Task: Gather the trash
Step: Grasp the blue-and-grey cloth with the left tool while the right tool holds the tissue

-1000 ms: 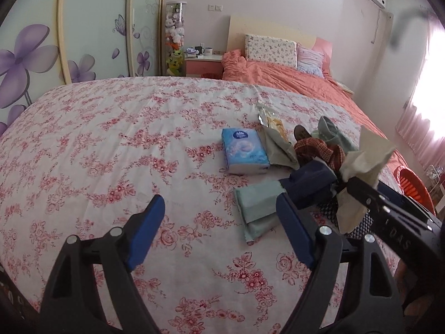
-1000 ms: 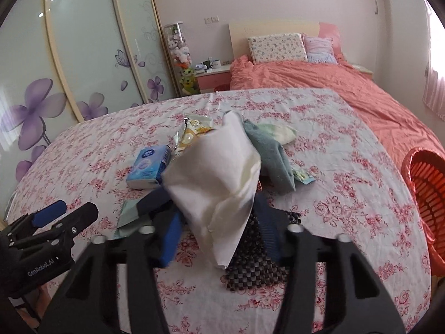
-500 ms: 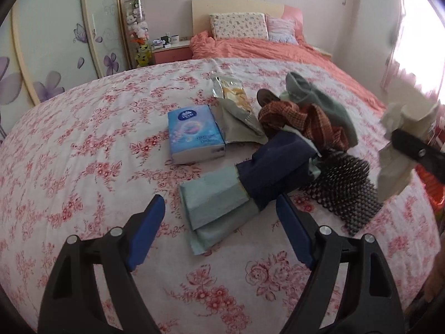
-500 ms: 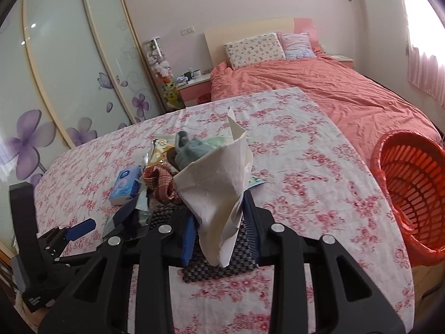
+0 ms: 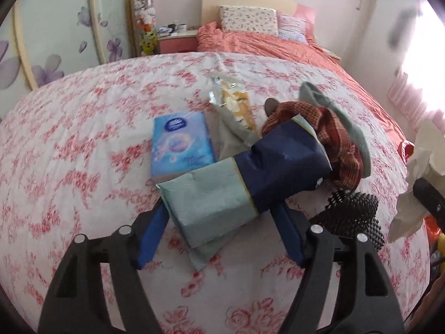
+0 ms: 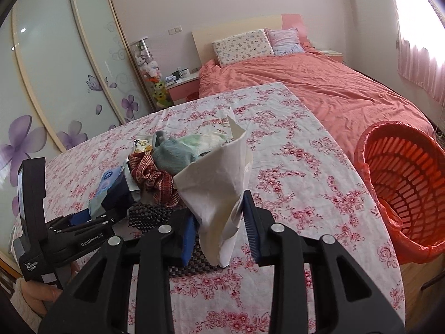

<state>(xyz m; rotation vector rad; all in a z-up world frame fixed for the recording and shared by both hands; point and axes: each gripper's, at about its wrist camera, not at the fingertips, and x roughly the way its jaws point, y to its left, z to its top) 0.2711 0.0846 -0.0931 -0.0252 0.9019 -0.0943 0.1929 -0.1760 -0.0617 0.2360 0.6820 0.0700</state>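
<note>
Cloth, paper and plastic on a floral bedspread

The bedspread (image 5: 83, 144) is matt printed cotton-like cloth. The tissue pack (image 5: 180, 144) and snack wrapper (image 5: 233, 103) are glossy plastic film; the navy-and-teal packet (image 5: 239, 186) looks like smooth, creased paper or film. The crumpled tissue (image 6: 217, 183) is soft matt paper. The checked cloth (image 5: 333, 139) is coarse weave, the black mat (image 5: 353, 214) rough mesh, the orange basket (image 6: 403, 178) shiny perforated plastic.

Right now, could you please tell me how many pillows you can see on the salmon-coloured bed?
2. A cream floral-print pillow leans against the headboard, and a pink patterned pillow sits directly beside it, nearer the window. Others may be hidden behind them.
</note>
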